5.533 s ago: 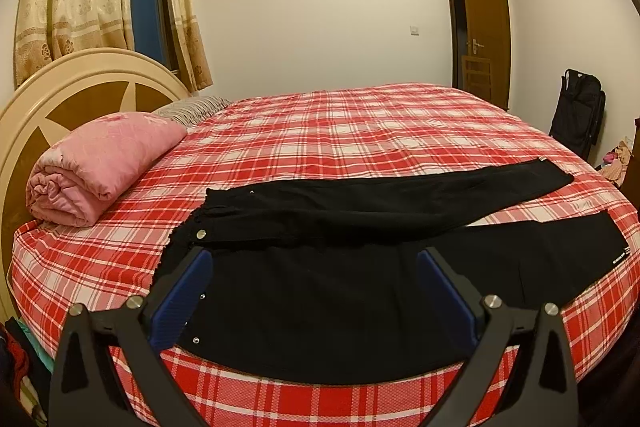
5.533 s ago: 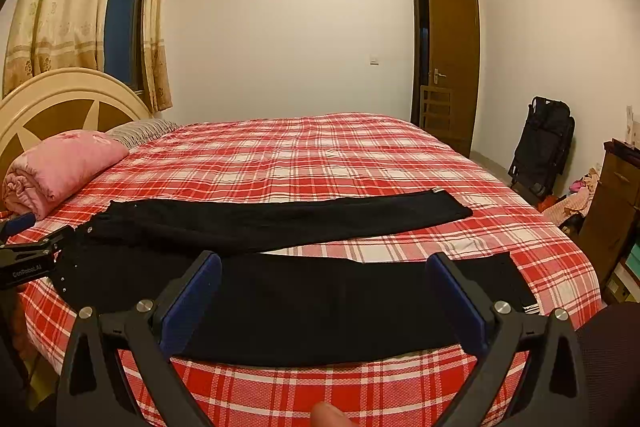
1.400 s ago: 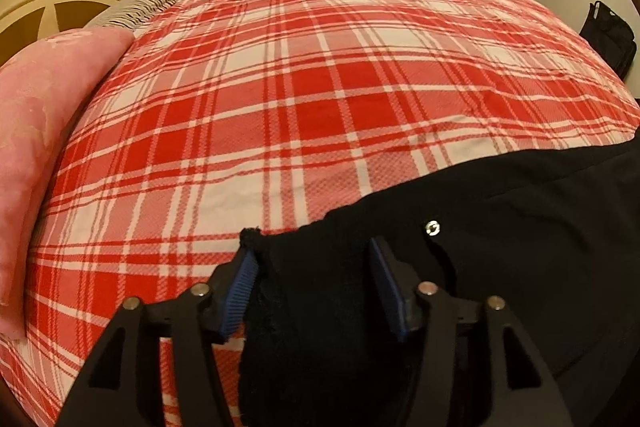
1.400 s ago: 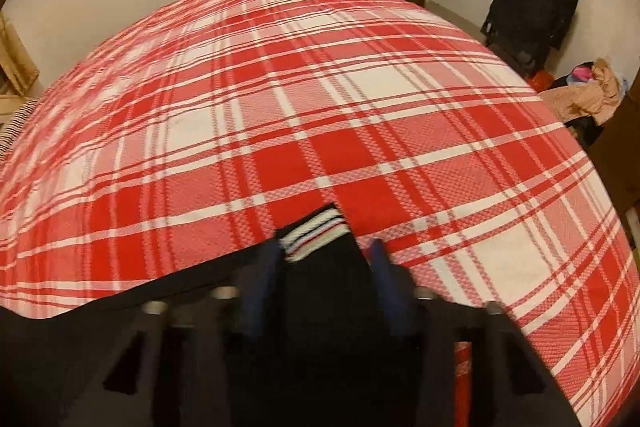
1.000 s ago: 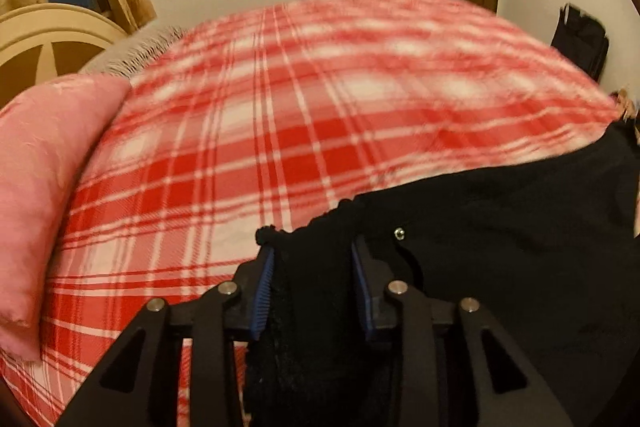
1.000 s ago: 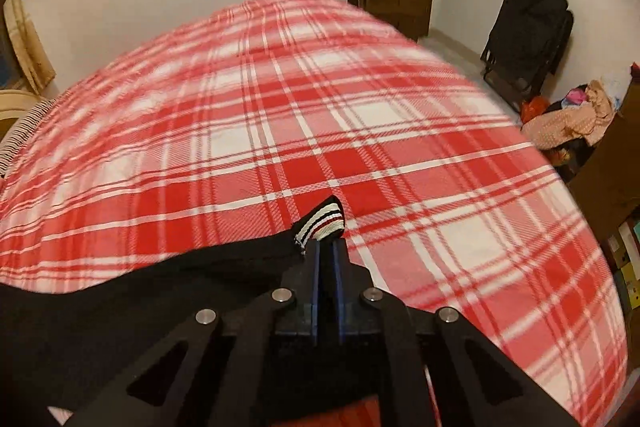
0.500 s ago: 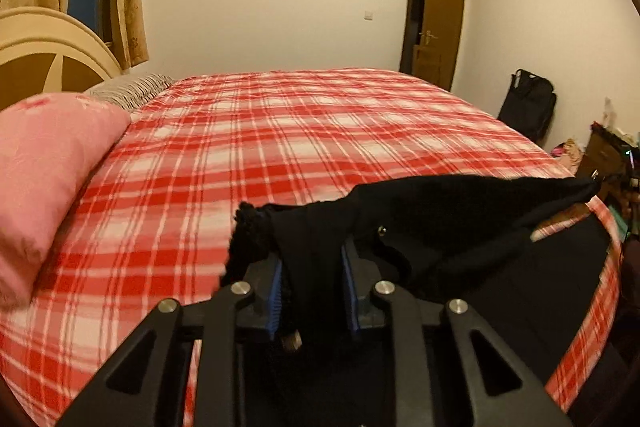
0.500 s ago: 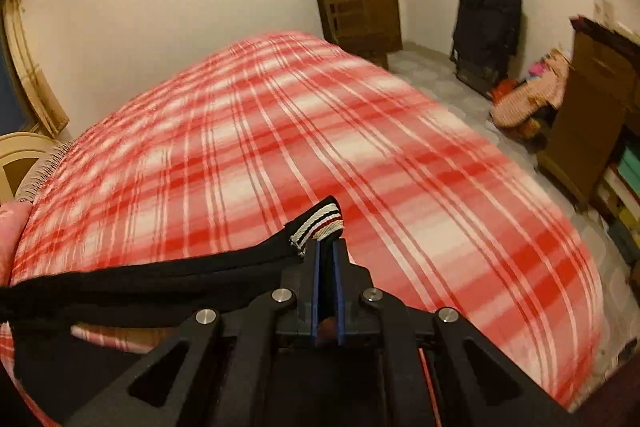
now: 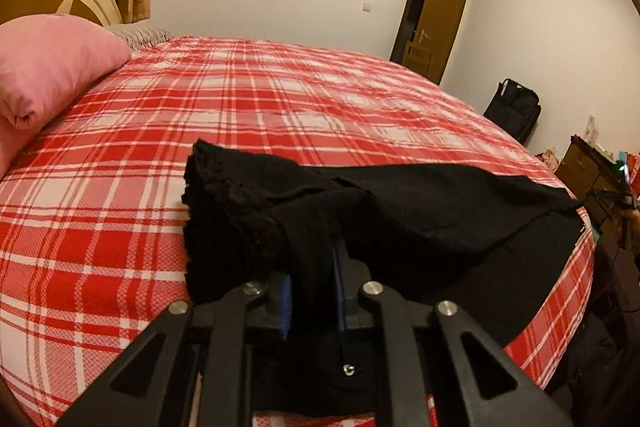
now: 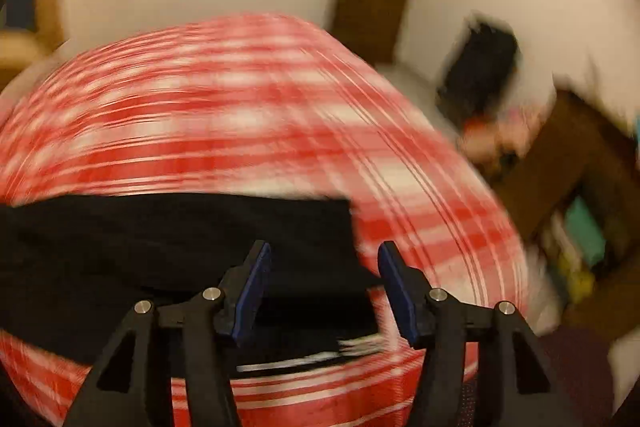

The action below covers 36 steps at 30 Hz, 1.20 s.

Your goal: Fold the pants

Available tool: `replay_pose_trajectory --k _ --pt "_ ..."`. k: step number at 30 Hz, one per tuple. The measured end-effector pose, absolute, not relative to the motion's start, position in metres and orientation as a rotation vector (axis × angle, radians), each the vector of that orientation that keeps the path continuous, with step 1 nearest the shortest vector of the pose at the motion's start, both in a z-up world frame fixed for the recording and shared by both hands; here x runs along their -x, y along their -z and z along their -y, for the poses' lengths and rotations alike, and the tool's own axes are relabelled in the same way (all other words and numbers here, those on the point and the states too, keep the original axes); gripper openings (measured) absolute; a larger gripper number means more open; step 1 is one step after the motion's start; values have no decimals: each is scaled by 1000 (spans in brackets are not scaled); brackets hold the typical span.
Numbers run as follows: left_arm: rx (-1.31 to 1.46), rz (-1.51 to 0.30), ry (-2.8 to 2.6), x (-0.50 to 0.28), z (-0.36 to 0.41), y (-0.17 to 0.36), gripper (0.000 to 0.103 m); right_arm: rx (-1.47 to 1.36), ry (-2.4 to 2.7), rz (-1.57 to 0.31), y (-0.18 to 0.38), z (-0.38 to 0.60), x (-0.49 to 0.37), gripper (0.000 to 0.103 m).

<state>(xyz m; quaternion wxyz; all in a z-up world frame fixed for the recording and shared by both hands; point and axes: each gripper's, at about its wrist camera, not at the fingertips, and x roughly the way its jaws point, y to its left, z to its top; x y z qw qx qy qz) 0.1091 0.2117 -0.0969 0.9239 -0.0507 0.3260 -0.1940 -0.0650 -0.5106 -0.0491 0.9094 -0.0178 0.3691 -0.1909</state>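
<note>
pants (image 9: 420,211), black, lie doubled on the plaid bed (image 9: 280,107).

Pants (image 9: 420,211) on bed (image 9: 280,99), pillow (image 9: 48,67) left.

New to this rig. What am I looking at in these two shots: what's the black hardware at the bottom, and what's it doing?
No robot arm here: a person holds a two-finger gripper in each hand, each carrying a fisheye camera looking along its fingers. One view is from the left gripper, shut on the waist end of black pants lying on a red plaid bed; a pink pillow sits at the left. The other, blurred by motion, is from the right gripper, open over the leg end of the pants.
</note>
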Motion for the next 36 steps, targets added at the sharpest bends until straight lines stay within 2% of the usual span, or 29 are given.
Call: replay_pose_trajectory --k 3,5,9,12,16,18,19,20,21,26,33,36 --pt "90 -655 401 -108 -209 94 16 205 191 -710 41 421 38 57" --pt "88 -647 405 -107 -210 91 16 331 71 -689 55 358 16 57" --pt "87 -643 408 -103 -212 90 16 552 -159 -715 113 243 -21 57" --pt "93 -649 411 -104 -212 91 15 668 -194 -701 141 202 -42 57" --pt "105 -648 425 -104 -214 88 14 711 -167 -714 150 188 -70 57" --pt "117 -642 438 -104 -215 84 14 702 -165 -712 149 191 -82 53" --pt "124 -640 445 -105 -216 83 13 694 -175 -717 148 188 -86 42" --pt "132 -637 451 -106 -216 81 13 682 -196 -731 148 189 -90 18" --pt "135 -634 455 -107 -215 79 13 680 -199 -741 149 187 -89 6" --pt "137 -623 477 -109 -211 70 11 636 -210 -744 138 185 -84 3" --pt "135 -588 494 -89 -224 54 9 623 -269 -708 96 187 -35 3" --pt "147 -592 499 -75 -232 57 9 633 -301 -724 99 185 -17 3"
